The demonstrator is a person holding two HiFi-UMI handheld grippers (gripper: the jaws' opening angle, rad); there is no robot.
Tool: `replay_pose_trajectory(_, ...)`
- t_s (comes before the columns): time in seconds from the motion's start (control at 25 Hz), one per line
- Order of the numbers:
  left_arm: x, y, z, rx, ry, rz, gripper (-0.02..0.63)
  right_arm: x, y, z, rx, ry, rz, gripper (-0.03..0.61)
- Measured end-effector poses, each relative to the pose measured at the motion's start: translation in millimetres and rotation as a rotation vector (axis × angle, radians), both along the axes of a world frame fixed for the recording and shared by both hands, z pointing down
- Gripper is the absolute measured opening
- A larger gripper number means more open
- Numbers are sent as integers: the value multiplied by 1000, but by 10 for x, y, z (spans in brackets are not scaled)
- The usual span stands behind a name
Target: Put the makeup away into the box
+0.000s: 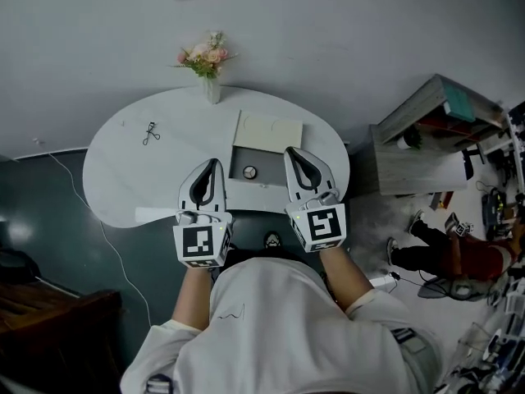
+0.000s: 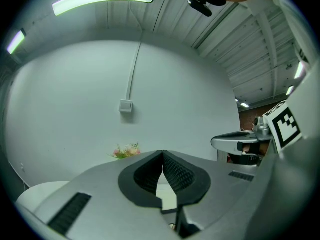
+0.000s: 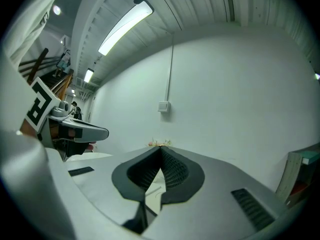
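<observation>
Box (image 1: 262, 166) is rectangular, cream-lidded (open); left gripper (image 2: 162, 153), right gripper (image 3: 161, 149): ribbed jaws together.

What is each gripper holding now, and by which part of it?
Nothing is held. The left gripper and the right gripper both have their jaws closed together at the tips, with nothing between them.

Matt white table (image 1: 123, 167), smooth grey left claw (image 2: 162, 153), ribbed black pads (image 2: 177, 173)
</observation>
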State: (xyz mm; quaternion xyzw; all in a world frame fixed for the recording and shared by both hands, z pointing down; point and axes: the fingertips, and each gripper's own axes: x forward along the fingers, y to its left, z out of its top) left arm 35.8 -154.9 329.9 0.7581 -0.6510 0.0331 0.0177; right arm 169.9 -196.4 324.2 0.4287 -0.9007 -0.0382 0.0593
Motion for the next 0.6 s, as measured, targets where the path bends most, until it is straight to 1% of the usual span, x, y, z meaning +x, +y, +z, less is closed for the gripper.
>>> replay_pose_trajectory(0.16, -11, -26, -19, 6, -16, -13, 18, 9, -52, 57, -18, 18, -9, -3)
replay_pose_trajectory(0.44, -54, -110, 26, -3, 0, -26, 18, -33, -162, 88, -23, 19, -18, -3)
replay_pose_trajectory(0.6, -94, -239, 34, 7, -3, -30, 18, -43, -313, 79, -13, 11, -11, -3)
